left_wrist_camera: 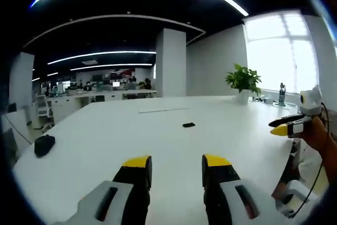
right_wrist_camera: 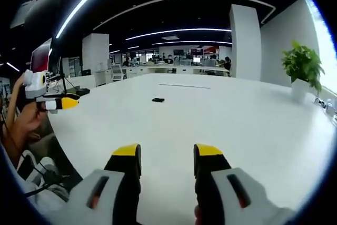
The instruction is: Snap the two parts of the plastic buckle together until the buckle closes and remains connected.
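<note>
My left gripper [left_wrist_camera: 176, 164] & right gripper [right_wrist_camera: 167, 154]: jaws spread apart, nothing btwn them, hovering over the white table [left_wrist_camera: 158, 135]. Buckle [left_wrist_camera: 188, 125] lies small & dark mid-table, well ahead of both, untouched.
</note>
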### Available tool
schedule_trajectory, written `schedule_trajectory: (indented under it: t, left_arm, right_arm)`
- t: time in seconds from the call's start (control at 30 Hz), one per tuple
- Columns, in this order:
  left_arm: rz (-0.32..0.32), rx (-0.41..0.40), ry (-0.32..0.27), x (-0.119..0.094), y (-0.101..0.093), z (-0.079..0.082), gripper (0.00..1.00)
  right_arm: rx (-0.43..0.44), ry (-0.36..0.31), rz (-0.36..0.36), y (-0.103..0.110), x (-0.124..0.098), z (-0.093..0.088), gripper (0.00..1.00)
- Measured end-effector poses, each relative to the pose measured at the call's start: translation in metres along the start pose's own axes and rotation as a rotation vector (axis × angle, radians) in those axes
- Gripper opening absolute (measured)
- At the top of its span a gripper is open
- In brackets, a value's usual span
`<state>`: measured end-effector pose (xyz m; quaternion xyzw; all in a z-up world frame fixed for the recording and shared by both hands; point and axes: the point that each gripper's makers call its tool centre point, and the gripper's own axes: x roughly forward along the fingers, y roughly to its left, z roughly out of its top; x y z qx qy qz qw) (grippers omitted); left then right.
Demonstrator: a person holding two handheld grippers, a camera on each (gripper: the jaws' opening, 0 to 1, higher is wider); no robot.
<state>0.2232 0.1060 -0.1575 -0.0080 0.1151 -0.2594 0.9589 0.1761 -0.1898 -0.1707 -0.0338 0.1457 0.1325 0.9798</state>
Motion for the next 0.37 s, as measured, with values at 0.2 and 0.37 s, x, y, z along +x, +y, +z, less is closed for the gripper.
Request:
schedule_trajectory:
  t: [0.2, 0.37]
  left_arm:
    - [0.007, 0.003, -0.001, 0.0016, 0.0005, 0.0010, 0.38]
    - [0.016, 0.001, -0.002, 0.0019, 0.0016, -0.0004, 0.38]
  right_arm:
    - [0.000, 0.004, -0.002, -0.0007, 0.0020, -0.0011, 0.40]
    - [-0.001, 0.007, -0.003, -0.0014, 0.0035, -0.0020, 0.40]
